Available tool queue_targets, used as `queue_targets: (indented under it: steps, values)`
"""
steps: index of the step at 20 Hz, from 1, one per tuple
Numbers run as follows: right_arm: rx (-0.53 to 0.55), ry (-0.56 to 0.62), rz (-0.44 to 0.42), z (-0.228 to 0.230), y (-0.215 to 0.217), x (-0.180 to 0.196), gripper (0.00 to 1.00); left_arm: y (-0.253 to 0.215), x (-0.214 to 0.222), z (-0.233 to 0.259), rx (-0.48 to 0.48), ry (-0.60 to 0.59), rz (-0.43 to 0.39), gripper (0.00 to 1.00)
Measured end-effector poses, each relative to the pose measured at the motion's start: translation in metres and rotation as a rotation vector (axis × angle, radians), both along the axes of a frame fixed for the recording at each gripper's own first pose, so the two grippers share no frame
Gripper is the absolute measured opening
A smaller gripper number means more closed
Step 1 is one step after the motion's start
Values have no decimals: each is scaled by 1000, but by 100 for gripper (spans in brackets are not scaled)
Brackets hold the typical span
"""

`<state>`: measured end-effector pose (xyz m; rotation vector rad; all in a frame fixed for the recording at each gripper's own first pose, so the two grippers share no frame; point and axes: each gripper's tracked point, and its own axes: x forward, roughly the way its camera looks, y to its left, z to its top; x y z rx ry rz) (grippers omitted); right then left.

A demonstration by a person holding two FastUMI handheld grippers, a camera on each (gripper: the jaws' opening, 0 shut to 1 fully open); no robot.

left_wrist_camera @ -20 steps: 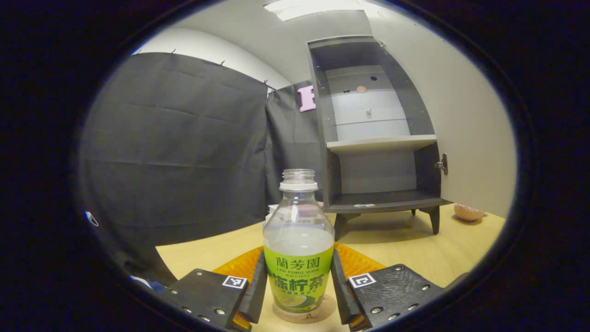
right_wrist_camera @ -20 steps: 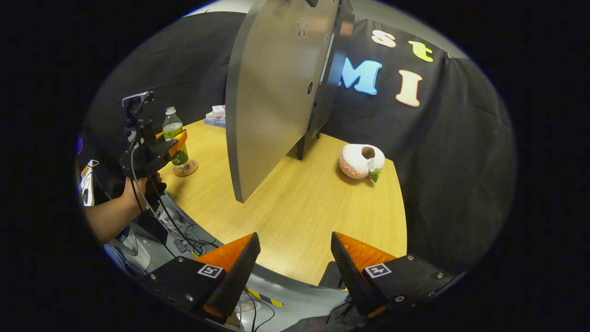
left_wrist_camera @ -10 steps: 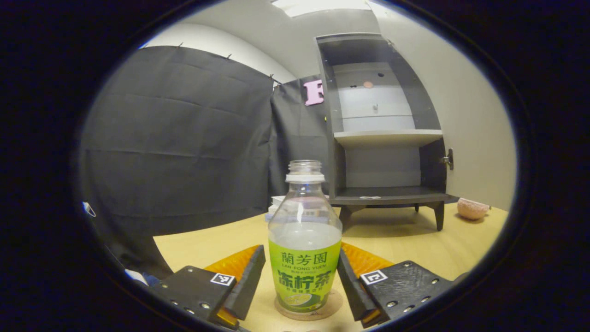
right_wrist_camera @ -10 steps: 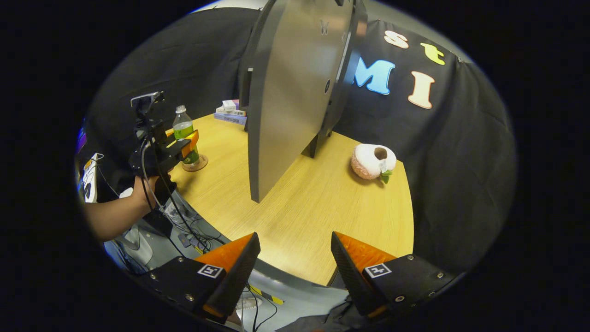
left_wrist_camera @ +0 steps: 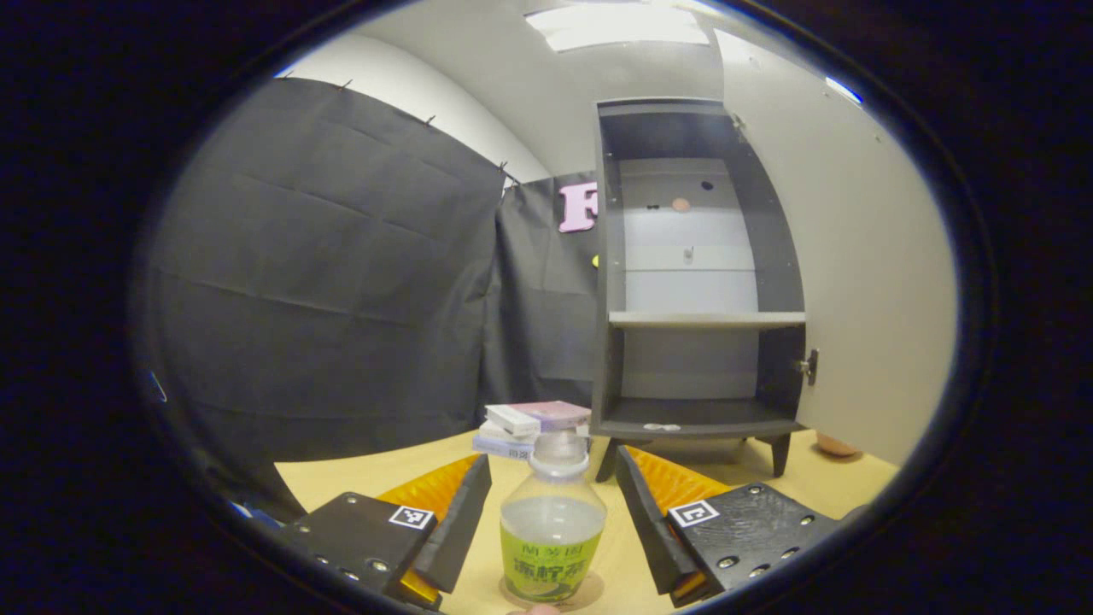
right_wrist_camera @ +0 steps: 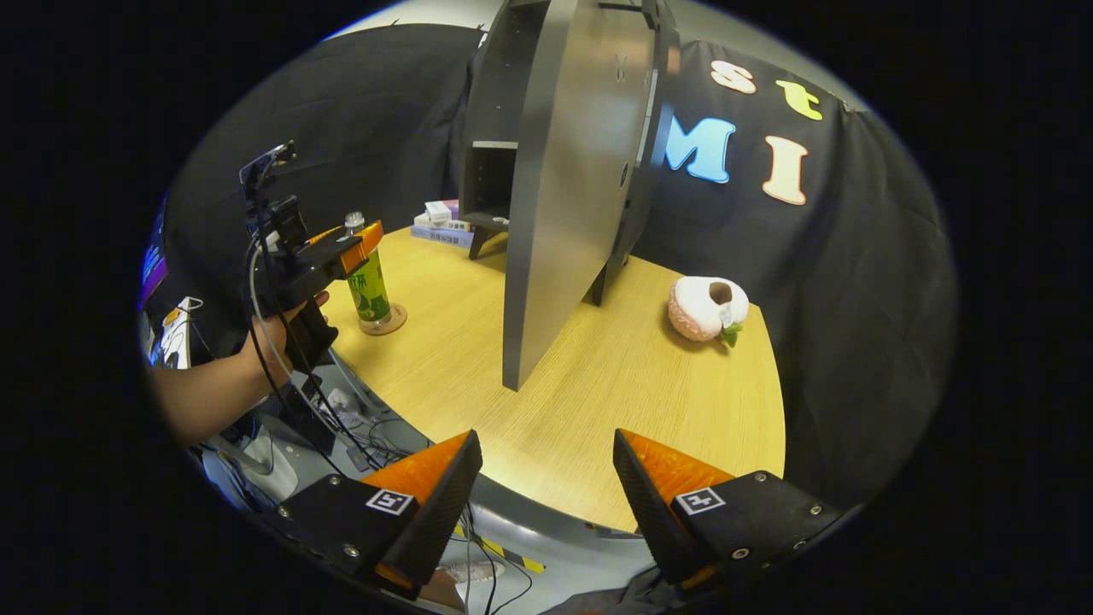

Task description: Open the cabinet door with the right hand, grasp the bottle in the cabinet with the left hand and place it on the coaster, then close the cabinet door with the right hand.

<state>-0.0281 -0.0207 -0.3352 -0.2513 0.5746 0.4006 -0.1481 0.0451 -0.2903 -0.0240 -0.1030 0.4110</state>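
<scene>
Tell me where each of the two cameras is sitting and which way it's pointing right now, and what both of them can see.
Left gripper view: rides the left gripper, low over the table, facing the open cabinet; its own fingers flank the bottle without touching.
Right gripper view: rides the right gripper at the table's near edge, facing the cabinet door; its own open fingers and the hand holding the left gripper show.
Shared: bottle, coaster, cabinet, door, stacked boxes.
</scene>
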Motion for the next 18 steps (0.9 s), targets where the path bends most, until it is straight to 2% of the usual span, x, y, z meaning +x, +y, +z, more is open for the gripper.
queue_targets:
  steps: [1,2,4,5,8,12,13,14,15,16,17,18]
  values:
    - [20,-5,-17,3,0,1,96,-1,-1,16,2,-9,-6,84]
    - [47,-2,-37,7,-2,1,95,-3,-3,32,-3,-20,-11,88]
    - [101,-15,-74,23,-4,9,95,-8,-2,58,-29,-19,-35,88]
    - [119,-42,-91,37,-7,15,95,-5,-3,73,-41,-15,-31,84]
    - [177,-138,-134,82,-19,32,95,-8,-6,123,-94,16,-42,88]
    - [285,-249,-196,145,-41,57,96,-20,-18,234,-27,0,-99,88]
    - [318,-276,-210,163,-45,66,95,-25,-27,242,-39,36,-88,88]
    - [357,-306,-216,184,-46,76,96,-34,-34,251,-30,61,-86,80]
    - [397,-338,-222,204,-47,83,95,-30,-48,267,12,58,-43,88]
    - [433,-371,-226,224,-46,89,94,-37,-56,282,43,36,-47,88]
    - [458,-398,-238,243,-45,90,94,-56,-56,283,38,31,-88,88]
    - [480,-420,-242,260,-42,91,93,-70,-57,279,24,41,-129,84]
